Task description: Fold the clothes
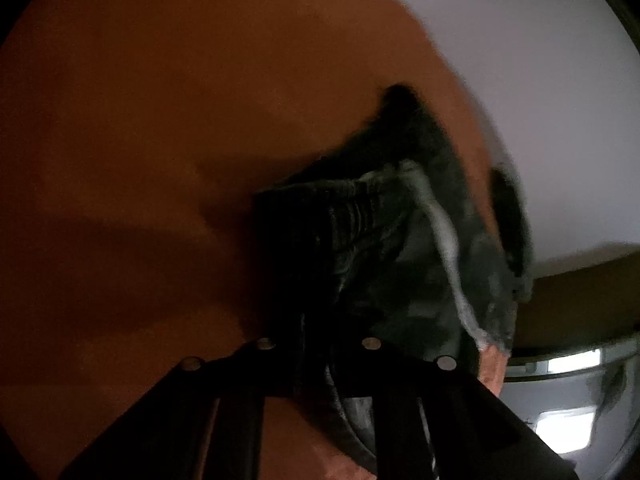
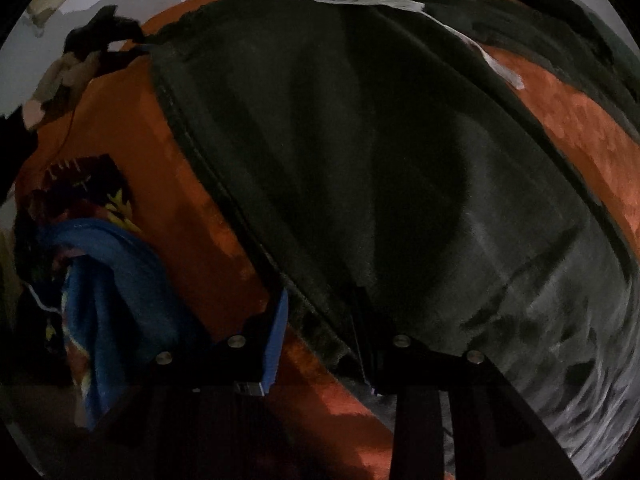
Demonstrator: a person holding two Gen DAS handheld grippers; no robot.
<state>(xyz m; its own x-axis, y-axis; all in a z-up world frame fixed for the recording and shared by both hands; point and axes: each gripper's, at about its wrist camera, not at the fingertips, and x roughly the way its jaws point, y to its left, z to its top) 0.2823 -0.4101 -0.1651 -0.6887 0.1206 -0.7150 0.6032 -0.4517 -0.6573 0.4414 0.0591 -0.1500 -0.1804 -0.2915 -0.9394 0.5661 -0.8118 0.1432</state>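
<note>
Left gripper [image 1: 316, 320] clamped on dark garment's [image 1: 400, 216] ribbed waistband; right gripper [image 2: 324, 320] part open — hem between fingers, grip unclear — over orange blanket [image 2: 180, 200].

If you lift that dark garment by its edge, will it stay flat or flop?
The dark garment would probably flop: it already drapes in soft folds over the orange blanket. In the left view its ribbed waistband bunches up, so it likely sags when raised. It looks fleecy, so probably not slippery.

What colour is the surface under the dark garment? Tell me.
Orange-rust surface beneath the dark garment; the right wrist view shows it best.
</note>
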